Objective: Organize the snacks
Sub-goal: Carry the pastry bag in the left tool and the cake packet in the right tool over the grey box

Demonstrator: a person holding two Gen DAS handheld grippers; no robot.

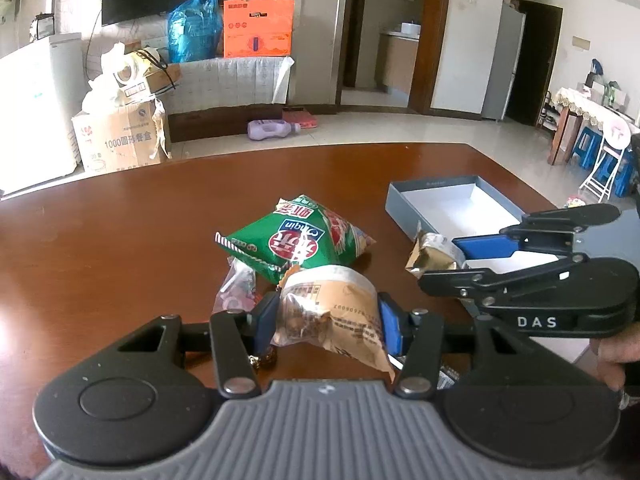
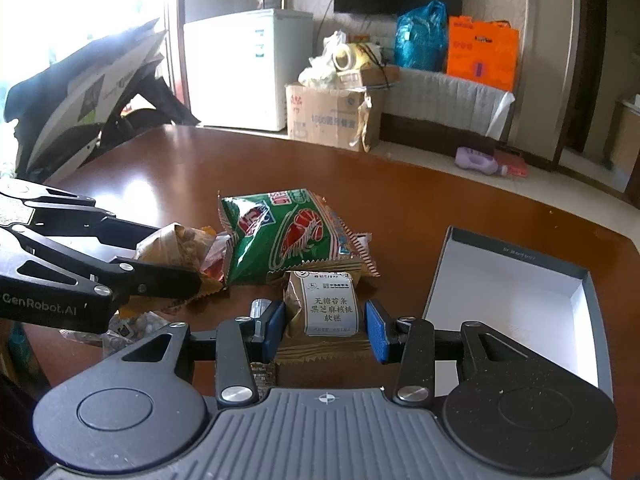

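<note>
Snacks lie heaped at the middle of the brown table (image 1: 120,240), with a green shrimp-chip bag (image 1: 296,236) on the far side of the pile. The left hand-held gripper (image 1: 328,320) has its blue pads pressed on both sides of a tan crinkled snack packet (image 1: 332,312), holding it. To its right, the right hand-held gripper (image 2: 326,326) is clamped on a small gold packet with a white label (image 2: 326,304). An open grey box (image 2: 508,300) with a white inside sits on the table just right of that gripper. Small loose wrapped sweets (image 1: 236,288) lie near the left edge of the pile.
</note>
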